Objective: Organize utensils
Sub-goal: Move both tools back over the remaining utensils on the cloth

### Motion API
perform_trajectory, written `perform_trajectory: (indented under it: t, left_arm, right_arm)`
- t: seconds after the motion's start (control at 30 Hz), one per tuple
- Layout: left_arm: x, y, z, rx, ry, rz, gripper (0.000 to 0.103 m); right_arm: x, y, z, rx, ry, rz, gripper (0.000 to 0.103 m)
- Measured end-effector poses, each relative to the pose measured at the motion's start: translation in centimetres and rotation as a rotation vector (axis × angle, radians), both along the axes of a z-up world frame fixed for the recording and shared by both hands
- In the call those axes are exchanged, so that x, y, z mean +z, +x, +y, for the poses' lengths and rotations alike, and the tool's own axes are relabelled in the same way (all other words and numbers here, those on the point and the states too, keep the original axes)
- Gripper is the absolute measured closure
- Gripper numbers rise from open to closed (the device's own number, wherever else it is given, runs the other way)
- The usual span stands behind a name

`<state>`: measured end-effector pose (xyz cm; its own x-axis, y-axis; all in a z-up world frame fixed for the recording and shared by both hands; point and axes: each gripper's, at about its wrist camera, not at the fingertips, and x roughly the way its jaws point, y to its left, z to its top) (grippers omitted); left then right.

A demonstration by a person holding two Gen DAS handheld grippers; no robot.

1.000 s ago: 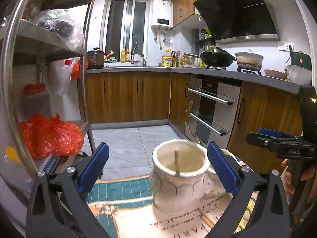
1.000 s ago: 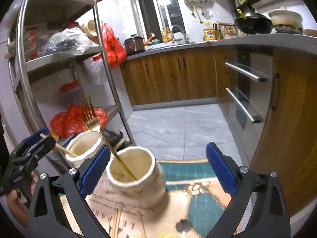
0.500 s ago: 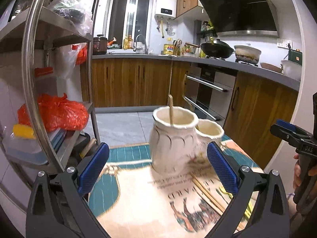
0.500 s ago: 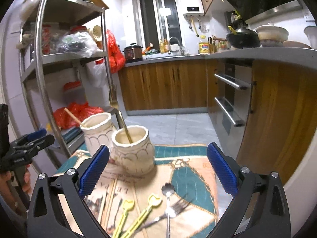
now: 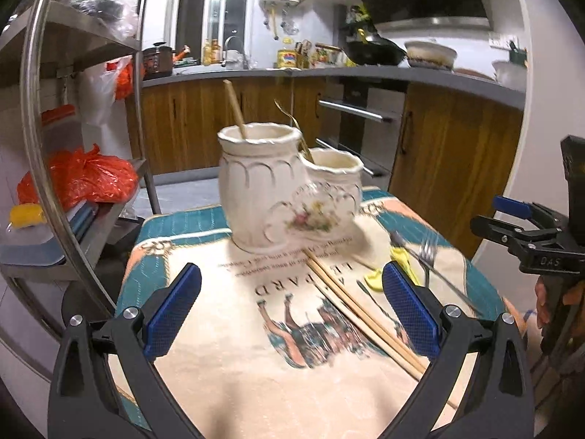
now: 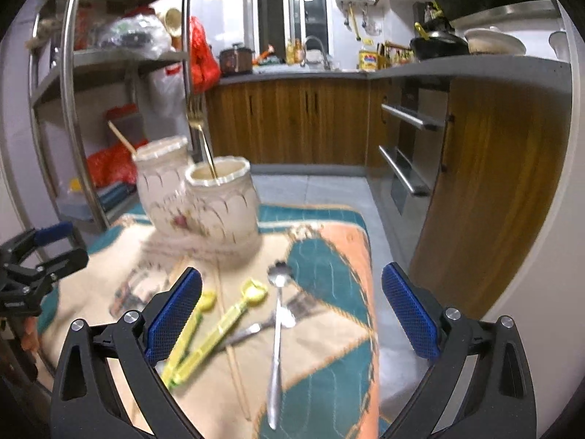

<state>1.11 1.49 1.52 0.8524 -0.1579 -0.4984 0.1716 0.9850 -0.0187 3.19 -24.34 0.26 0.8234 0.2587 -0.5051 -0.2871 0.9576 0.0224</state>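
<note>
Both empty & spread wide: left gripper (image 5: pixel 290 309), right gripper (image 6: pixel 291 314). Next pick, IMO: thin wooden chopsticks (image 5: pixel 360 316) lie between left's blades, so drop straight, pinch mid-length, keep clear of cream ribbed ceramic jars (image 5: pixel 261 186) ahead. Steel spoon (image 6: pixel 278 333) & yellow plastic tongs (image 6: pixel 215 329) sit just ahead of right. Vs 0.5 s ago, both pulled back; more cloth shows.

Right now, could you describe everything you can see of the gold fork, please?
The gold fork stands tines-up in the shorter cream ceramic holder, its thin, shiny handle leaning against the rim. It looks like gold-toned metal. Nothing grips it: the right gripper is open and clear of it. Its lower end is hidden inside.
</note>
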Motion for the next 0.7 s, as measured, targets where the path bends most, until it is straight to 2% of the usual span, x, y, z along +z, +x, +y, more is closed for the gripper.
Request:
perform_trajectory:
  t: [0.13,0.37,0.57,0.7]
  left_arm:
    - [-0.8,-0.2,-0.8,-0.014,0.037,0.007,0.005]
    - [-2.1,0.4,-0.4,-0.012,0.015,0.052,0.005]
    - [-3.0,1.0,-0.4,-0.013,0.018,0.078,0.005]
    - [-3.2,1.0,-0.6,-0.02,0.021,0.082,0.005]
  right_arm:
    - [-1.5,-0.3,0.3,0.014,-0.043,0.051,0.005]
    - [-3.9,0.1,1.2,0.024,-0.109,0.128,0.005]
    - [-3.7,1.4,1.8,0.038,-0.031,0.188,0.007]
    - [-3.6,2.4,3.7,0.068,-0.046,0.21,0.011]
